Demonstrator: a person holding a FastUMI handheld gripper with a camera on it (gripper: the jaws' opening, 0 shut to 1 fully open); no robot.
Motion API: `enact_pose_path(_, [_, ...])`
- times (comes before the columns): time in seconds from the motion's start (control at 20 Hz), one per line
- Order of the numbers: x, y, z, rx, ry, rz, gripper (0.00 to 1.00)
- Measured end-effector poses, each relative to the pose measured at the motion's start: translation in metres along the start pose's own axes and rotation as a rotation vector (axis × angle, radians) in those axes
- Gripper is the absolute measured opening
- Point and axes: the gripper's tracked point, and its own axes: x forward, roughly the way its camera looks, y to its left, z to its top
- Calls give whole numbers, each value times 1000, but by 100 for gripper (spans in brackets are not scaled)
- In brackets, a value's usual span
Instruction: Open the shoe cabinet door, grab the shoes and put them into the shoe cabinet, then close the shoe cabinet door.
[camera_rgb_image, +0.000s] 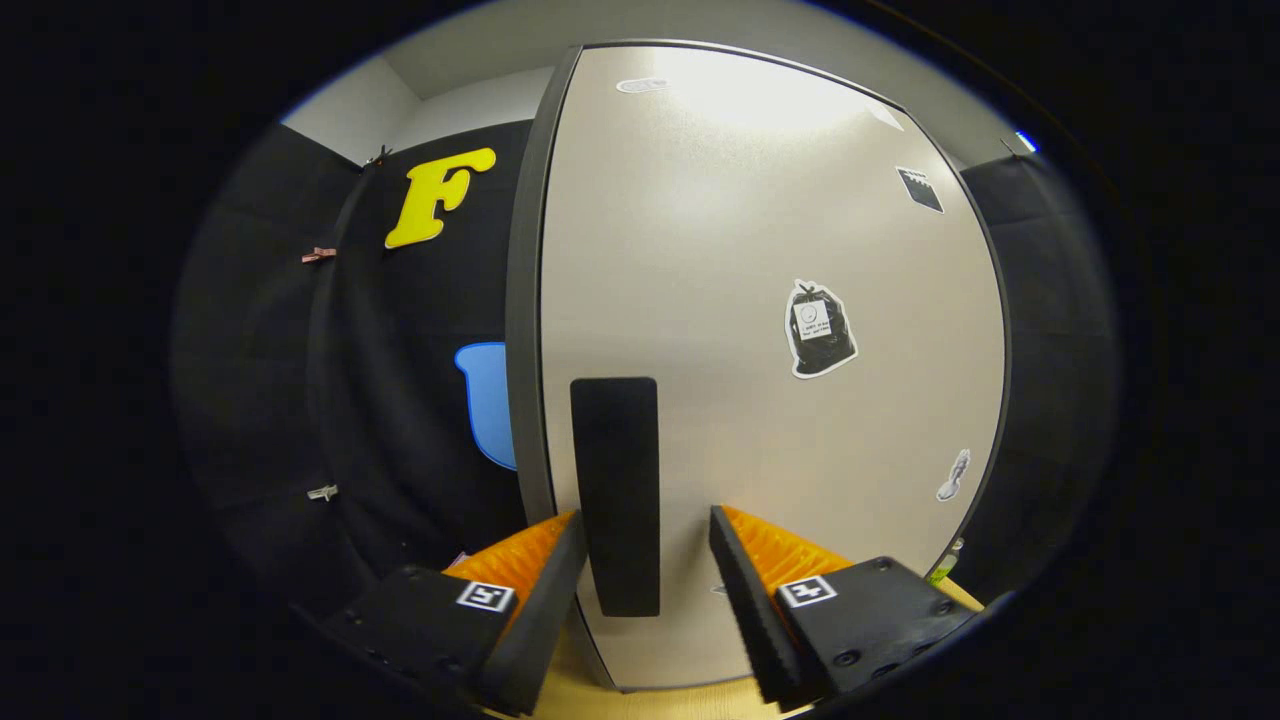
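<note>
the claw gapes open, its fingers either side of the door's dark handle. the cabinet door looks shut, so the opening step is in hand; next it likely must clamp and pull.

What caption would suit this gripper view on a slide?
Open hand-held gripper lined up on the black handle of the closed shoe cabinet door, handle between its fingers.

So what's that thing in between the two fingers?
The cabinet door's black handle stands between the open fingers in the gripper view; neither finger presses it.
</note>
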Motion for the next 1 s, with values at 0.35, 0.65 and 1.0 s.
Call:
enact_pose_path(0.35, [2, 11, 0, -10, -4, 30, 34])
enact_pose_path(0.65, [-5, 10, -2, -41, 14, 51, 24])
enact_pose_path(1.0, [-42, 8, 6, -3, 12, 92, 24])
